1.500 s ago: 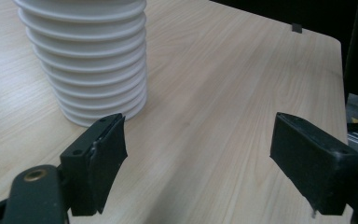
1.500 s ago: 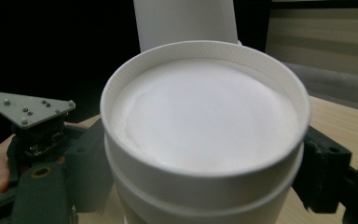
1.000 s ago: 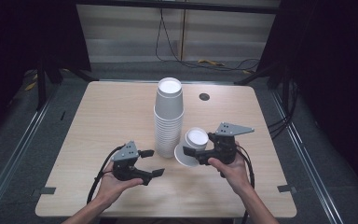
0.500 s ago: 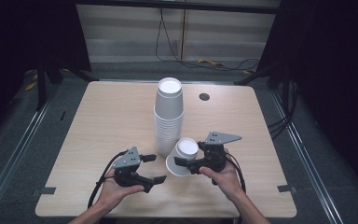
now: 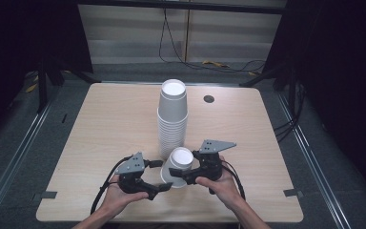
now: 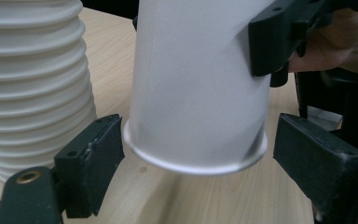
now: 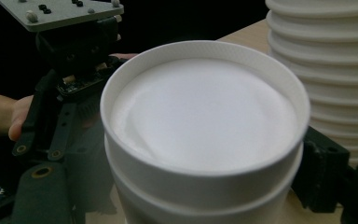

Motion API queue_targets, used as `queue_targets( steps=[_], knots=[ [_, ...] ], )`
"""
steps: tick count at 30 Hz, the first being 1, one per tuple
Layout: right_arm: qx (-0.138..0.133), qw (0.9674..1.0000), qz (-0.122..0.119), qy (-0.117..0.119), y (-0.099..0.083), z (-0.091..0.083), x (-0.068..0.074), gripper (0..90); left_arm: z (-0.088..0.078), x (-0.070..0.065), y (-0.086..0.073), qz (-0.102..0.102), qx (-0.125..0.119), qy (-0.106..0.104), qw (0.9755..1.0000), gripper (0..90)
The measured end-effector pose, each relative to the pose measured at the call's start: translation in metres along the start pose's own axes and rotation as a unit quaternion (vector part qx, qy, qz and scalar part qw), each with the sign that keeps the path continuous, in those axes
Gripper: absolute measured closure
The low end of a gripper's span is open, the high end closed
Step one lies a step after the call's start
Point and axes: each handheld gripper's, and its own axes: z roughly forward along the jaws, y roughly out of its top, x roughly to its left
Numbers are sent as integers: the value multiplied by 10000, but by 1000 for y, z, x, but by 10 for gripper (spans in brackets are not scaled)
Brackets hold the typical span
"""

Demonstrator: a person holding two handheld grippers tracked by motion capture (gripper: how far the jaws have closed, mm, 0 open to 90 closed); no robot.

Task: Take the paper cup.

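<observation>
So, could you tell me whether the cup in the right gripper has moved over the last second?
Yes. The cup in the right gripper has moved left and nearer the table's front edge, judged against the fixed stack of cups.

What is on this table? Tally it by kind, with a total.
White paper cup groups: 2, the tall cup stack and the upturned held cups
Grippers: 2, the left gripper and the right gripper
Dark round spot: 1
Total: 5
</observation>
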Motion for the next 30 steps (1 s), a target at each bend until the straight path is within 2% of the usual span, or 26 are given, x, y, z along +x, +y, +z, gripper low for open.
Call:
queue_targets(
  steps=[5,12,15,23,26,30],
  knots=[
    [-17,9999,8,104,0,4,4,209,2,-1,0,-20,24,26,10000,150],
    [-77,9997,0,228,-1,9,7,212,7,-1,-1,-73,88,12,9999,79],
    [-87,9995,14,302,-2,13,9,212,8,-3,-1,-13,84,26,10000,66],
    [-146,9992,-3,383,-6,19,13,212,12,-4,0,23,99,21,9999,80],
    [-180,9988,10,448,-7,21,14,211,11,-3,0,101,111,-65,9999,87],
    [-201,9988,-10,440,-6,19,14,207,9,-5,1,181,112,-30,9998,117]
  ],
)
